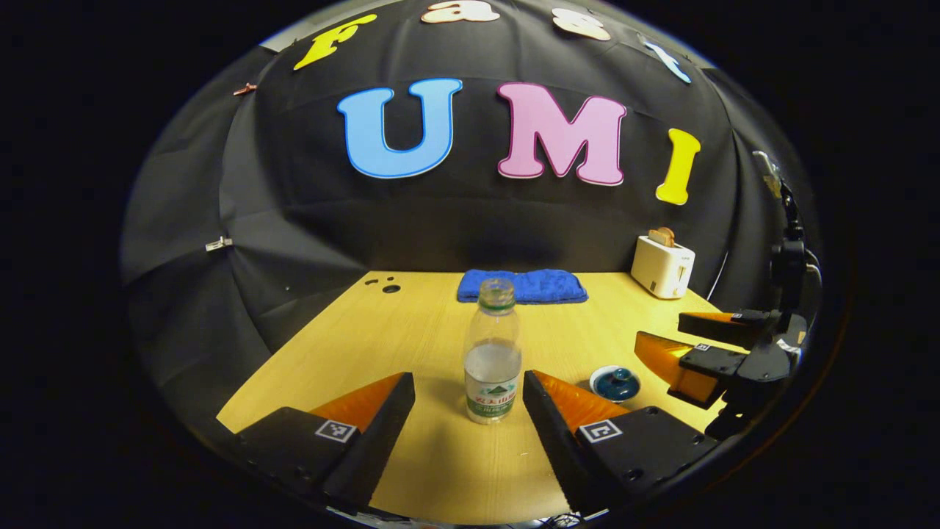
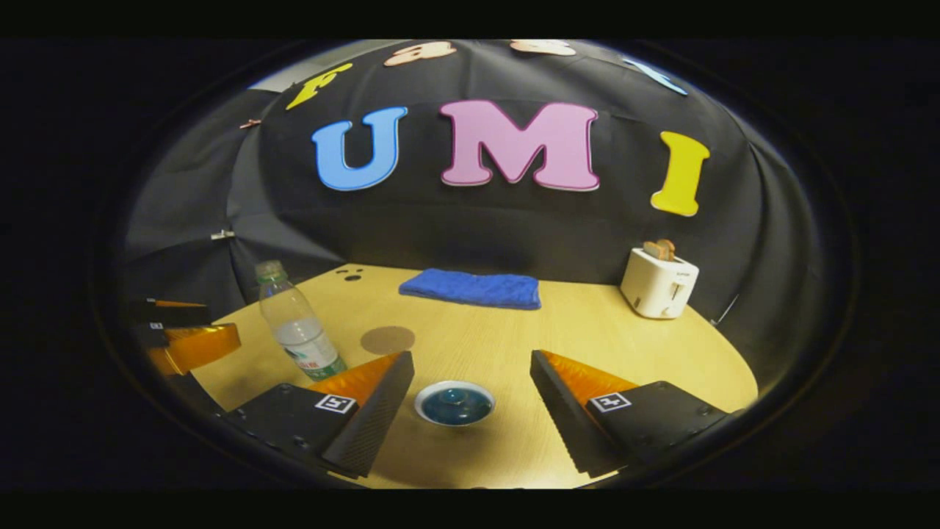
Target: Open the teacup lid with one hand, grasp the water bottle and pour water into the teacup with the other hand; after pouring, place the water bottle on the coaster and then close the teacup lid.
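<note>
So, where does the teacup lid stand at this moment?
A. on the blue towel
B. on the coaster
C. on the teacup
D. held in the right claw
C: the lid sits on the teacup, between the open fingers of the right claw, which do not touch it.

bottle (image 2: 297, 323) bottom: hidden behind a gripper finger
teacup (image 1: 615, 383): partly hidden behind a finger
label on bottle: too small to read
other gripper (image 2: 192, 334): cut off at edge
</note>
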Demonstrator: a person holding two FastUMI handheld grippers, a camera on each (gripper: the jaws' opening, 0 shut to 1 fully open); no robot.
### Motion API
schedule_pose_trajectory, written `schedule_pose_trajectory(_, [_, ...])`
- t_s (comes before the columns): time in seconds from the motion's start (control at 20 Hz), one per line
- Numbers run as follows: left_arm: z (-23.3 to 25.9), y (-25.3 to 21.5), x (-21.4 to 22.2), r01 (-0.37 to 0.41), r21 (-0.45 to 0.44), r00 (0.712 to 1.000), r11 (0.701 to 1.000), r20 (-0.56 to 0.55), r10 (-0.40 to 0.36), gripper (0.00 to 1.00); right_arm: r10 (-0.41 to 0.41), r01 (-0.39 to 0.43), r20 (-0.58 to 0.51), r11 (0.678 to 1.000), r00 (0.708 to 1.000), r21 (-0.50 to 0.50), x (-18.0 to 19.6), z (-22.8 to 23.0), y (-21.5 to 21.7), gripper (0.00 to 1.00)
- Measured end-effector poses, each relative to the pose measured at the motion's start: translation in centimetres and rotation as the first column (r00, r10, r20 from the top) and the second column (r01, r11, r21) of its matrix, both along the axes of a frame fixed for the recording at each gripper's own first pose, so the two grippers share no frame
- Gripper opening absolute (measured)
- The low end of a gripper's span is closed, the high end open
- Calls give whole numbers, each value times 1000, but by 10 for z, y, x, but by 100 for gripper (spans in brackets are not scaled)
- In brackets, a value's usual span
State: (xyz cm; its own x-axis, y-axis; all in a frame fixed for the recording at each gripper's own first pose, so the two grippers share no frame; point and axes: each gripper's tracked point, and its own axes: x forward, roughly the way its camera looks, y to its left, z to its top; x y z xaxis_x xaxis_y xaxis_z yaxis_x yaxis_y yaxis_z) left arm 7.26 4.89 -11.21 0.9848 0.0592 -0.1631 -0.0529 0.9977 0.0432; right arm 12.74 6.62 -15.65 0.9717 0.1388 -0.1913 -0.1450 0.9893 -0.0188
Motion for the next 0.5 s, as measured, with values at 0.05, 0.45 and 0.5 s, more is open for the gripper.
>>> schedule_pose_trajectory(0.05, [-8,3,1,-6,-10,1000,1000,-5,6,94,5,-5,-10,1000,1000,-3,4,-10,4,99])
schedule_pose_trajectory(0.45, [-75,32,-12,-74,-67,994,995,-89,68,94,13,-15,-34,999,999,-47,39,-56,7,99])
schedule_pose_trajectory(0.5, [-82,35,-13,-78,-71,992,994,-101,70,94,21,-23,-38,998,999,-51,40,-59,9,99])
